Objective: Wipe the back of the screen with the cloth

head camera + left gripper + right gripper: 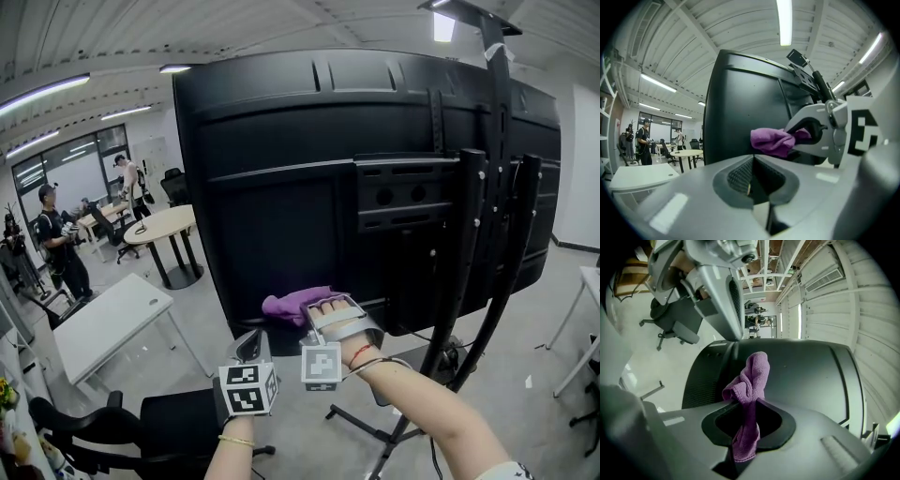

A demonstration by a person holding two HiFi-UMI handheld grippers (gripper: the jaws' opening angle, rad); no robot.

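left gripper (249, 349) sits low, jaws together on nothing, just left of the cloth (292, 305). the cloth is pinched in the right gripper (330, 317), its bunched end pointing left at the bottom edge of the screen back (309, 178). nearly all the panel lies above it, so wipe up. can't confirm cloth-to-panel contact. mount bracket (412, 192) and stand posts (473, 244) cover the right part.
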